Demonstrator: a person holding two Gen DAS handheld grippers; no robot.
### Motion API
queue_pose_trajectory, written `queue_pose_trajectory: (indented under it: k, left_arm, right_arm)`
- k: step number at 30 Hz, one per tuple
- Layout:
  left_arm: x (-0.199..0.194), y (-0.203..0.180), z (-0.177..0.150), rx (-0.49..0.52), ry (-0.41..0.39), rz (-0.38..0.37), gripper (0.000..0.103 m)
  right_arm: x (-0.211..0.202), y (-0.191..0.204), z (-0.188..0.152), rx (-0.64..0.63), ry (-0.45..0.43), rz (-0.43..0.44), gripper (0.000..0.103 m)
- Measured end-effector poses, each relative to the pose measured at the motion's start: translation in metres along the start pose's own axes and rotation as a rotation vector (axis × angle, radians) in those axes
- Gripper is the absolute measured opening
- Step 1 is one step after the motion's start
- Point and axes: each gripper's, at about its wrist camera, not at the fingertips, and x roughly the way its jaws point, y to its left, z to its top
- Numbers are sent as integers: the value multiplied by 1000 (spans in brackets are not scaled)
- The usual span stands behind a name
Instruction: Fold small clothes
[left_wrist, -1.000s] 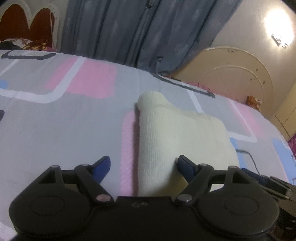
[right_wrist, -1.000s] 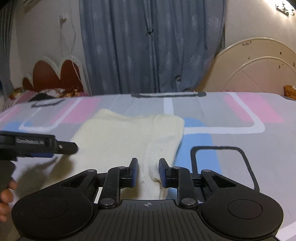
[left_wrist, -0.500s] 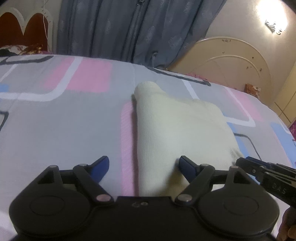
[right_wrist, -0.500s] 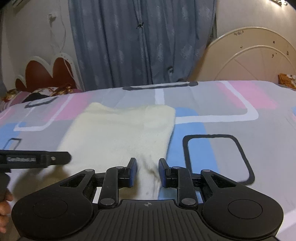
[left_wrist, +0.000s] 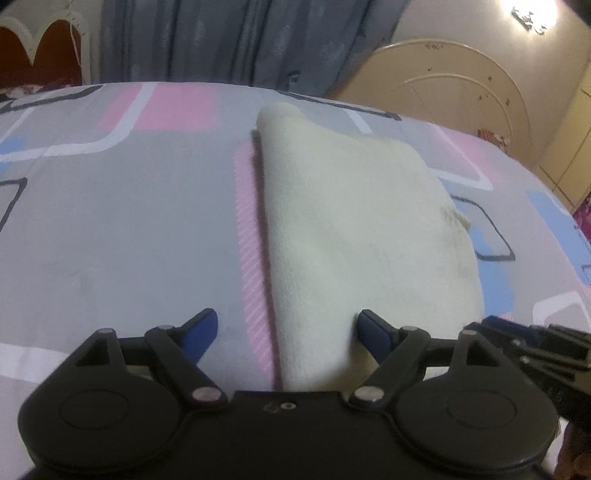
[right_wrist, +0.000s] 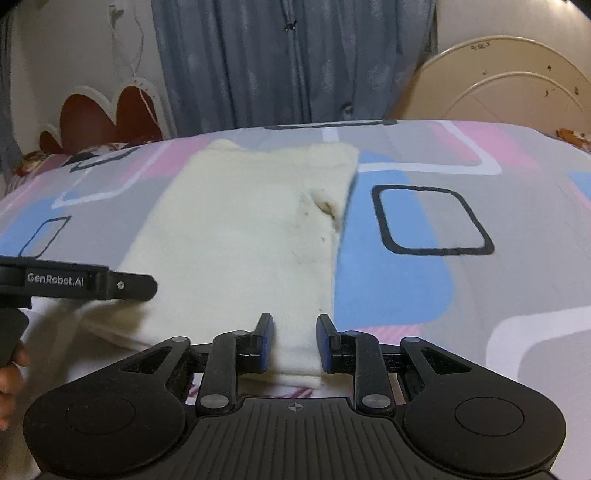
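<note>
A cream knit garment lies folded flat on the patterned bed sheet, with a small dark mark near its right edge. My left gripper stands open over the garment's near left edge, one finger over bare sheet and one over the cloth, with nothing pinched. My right gripper is shut on the near right corner of the garment, the cloth filling the narrow gap between its pads. The left gripper shows side-on in the right wrist view, and the right gripper at the left wrist view's right edge.
The sheet spreads wide around the garment. Grey-blue curtains hang behind the bed. A cream arched headboard stands at the right, a red scalloped one at the left. A hand shows at the left.
Both grippers have moved, and the garment now fills more of each view, looking longer and flatter. The right gripper has kept the near right corner between its pads.
</note>
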Motion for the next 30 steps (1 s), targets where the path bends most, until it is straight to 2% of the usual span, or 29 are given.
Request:
queue_pose_trajectory:
  k: [9, 16, 17, 19, 20, 21, 26, 30]
  left_arm:
    - [-5, -3, -2, 14, 15, 1, 83]
    - [-25, -3, 7, 32, -1, -50, 85]
    - [-28, -3, 9, 30, -5, -59, 87]
    - [-32, -3, 15, 28, -17, -74, 88]
    - [-33, -3, 17, 28, -21, -78, 89]
    - [-34, -4, 19, 29, -25, -83, 89]
    - [-29, -5, 33, 31, -36, -96, 90]
    - [-13, -4, 44, -14, -23, -102, 90]
  right_arm:
    - [-8, -4, -5, 88, 19, -27, 25]
    - [-35, -3, 9, 158, -1, -21, 26]
    - [-39, -3, 10, 175, -3, -23, 27]
    - [-45, -4, 13, 203, -11, -24, 46]
    - [-49, -4, 13, 216, -23, -24, 64]
    - [-51, -3, 14, 220, -39, -24, 67]
    - [-47, 2, 22, 212, -53, -12, 67]
    - [-33, -4, 35, 214, -60, 18, 67]
